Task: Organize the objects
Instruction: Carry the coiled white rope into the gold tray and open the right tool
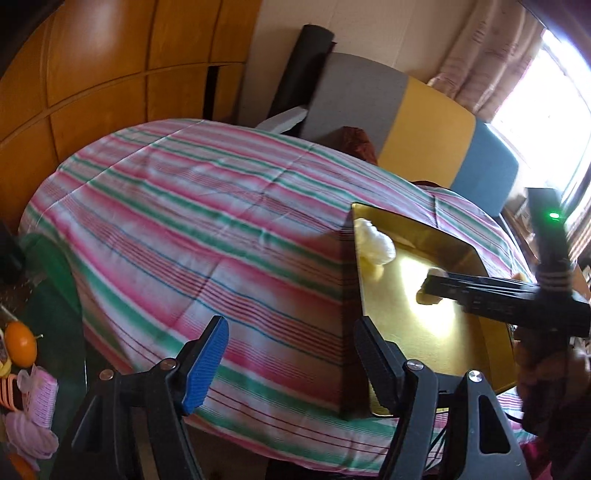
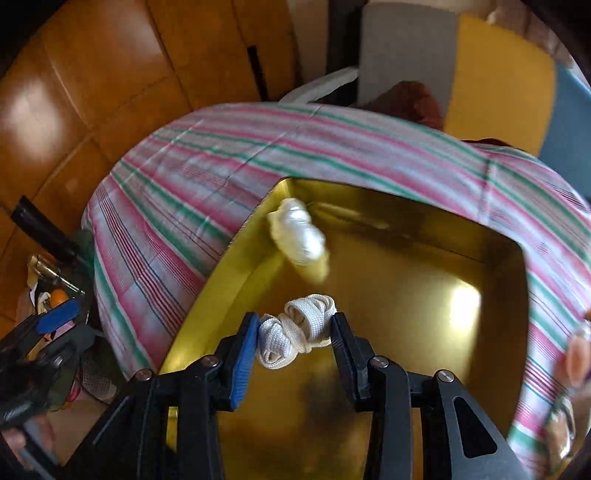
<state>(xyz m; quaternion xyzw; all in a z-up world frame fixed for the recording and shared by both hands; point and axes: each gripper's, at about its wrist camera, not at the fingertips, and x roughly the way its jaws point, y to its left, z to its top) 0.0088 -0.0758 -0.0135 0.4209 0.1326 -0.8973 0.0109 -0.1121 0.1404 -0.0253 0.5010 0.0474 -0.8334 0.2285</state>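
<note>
Wood-panel wall (image 1: 110, 66) from 9 to 12 o'clock, glossy orange-brown. Cream wall (image 1: 369, 26) at 12. Striped bedspread (image 1: 192, 206) fills centre. Grey, yellow and blue headboard (image 1: 424, 122), or possibly cushions, at 1. Curtain (image 1: 491, 62) and bright window (image 1: 546, 110) at 2, daylight blown out.

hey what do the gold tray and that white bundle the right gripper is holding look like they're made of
Gold tray: probably metal or a metallic-coated material, glossy; it mirrors the window glare. White bundle: flat woven fabric tape, matte, with a ribbed weave showing, knotted up, pinched in the right gripper.
</note>
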